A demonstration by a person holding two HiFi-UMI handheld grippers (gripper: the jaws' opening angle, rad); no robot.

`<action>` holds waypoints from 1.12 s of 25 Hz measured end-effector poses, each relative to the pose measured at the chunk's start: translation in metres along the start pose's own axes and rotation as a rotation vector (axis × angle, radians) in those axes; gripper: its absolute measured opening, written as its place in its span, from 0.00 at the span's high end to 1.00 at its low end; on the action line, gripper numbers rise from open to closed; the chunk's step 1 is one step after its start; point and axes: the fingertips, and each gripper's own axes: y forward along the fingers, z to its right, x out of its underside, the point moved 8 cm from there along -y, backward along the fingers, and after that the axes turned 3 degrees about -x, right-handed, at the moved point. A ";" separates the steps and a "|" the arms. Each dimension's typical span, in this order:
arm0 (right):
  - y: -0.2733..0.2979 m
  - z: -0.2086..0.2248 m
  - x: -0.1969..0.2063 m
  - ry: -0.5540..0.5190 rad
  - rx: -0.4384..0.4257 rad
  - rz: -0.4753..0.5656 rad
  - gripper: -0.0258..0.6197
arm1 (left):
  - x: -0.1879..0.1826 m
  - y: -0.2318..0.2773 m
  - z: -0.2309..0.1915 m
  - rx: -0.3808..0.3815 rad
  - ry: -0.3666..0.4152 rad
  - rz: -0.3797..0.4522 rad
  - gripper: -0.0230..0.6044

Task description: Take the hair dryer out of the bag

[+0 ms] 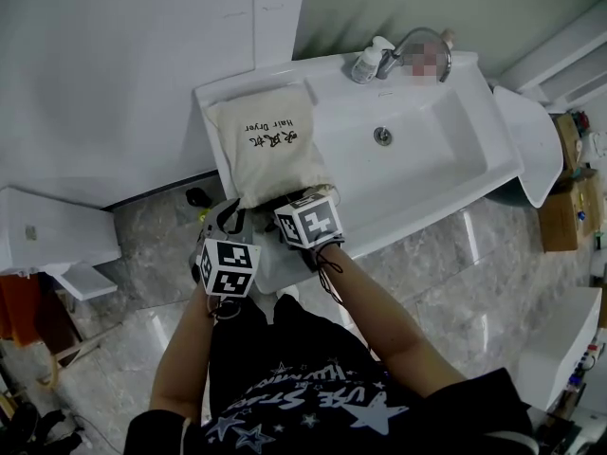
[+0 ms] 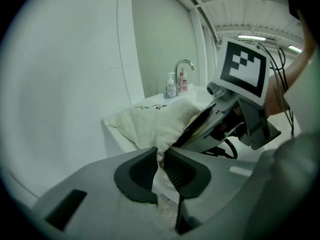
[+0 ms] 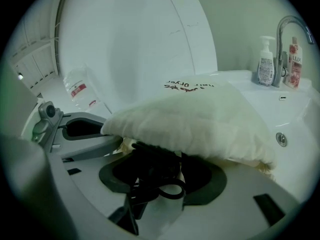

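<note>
Hair dryer location: sink counter, left end, inside bag, black body showing at the mouth by the front edge. Right gripper clamped on it, left gripper pinching bag hem. Anchor the hem, draw dryer straight out.

One bag, one dryer, two tongs.

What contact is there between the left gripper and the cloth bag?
Touching. The left gripper view shows the left gripper pinching an edge of the cloth bag between its pads.
</note>
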 end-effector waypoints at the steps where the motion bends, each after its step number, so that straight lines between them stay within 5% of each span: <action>1: -0.001 0.001 0.000 -0.003 -0.005 0.002 0.57 | 0.000 0.001 0.000 0.001 -0.002 -0.006 0.88; 28: -0.083 -0.002 0.062 -0.182 -0.184 -0.182 0.58 | -0.001 0.001 0.005 -0.074 -0.022 -0.039 0.89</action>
